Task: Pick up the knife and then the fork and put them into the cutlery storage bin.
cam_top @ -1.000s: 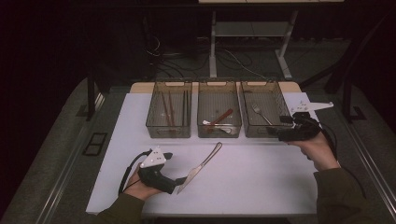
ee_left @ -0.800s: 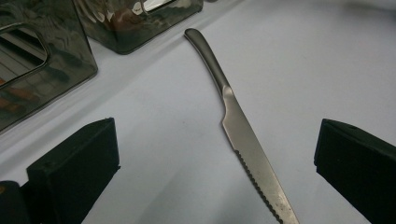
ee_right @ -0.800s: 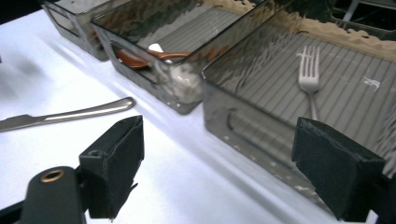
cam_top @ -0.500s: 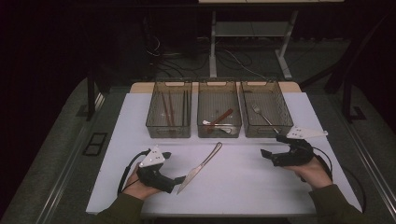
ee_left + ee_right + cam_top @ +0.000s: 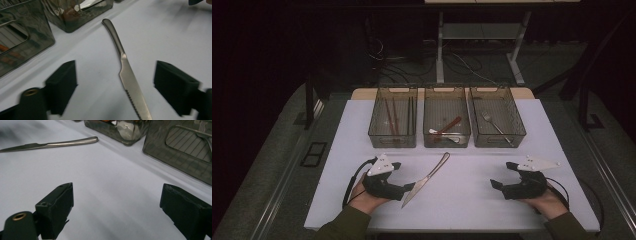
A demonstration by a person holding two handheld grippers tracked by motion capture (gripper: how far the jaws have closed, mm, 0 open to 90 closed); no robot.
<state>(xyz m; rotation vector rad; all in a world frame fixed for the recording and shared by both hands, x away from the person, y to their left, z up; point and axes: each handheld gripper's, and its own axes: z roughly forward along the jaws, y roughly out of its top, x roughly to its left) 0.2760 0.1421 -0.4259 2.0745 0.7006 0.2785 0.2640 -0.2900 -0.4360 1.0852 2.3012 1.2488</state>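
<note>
Knife [image 5: 426, 179] lies flat on the counter [image 5: 472, 200] before the bins, blade between the left gripper's [image 5: 115, 90] open fingers, lined up for a pinch; right gripper [image 5: 117, 212] waits, fingers spread, empty.

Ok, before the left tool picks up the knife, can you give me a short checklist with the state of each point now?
1. Left tool open: ok.
2. Knife lying between its jaws: ok.
3. Knife flat on the table, free of the bins: ok.
4. Right tool open, holding nothing, apart from the knife: ok.
5. Middle bin has room beside the utensils in it: ok.
6. Jaws low enough to close on the blade: cannot tell.
</note>
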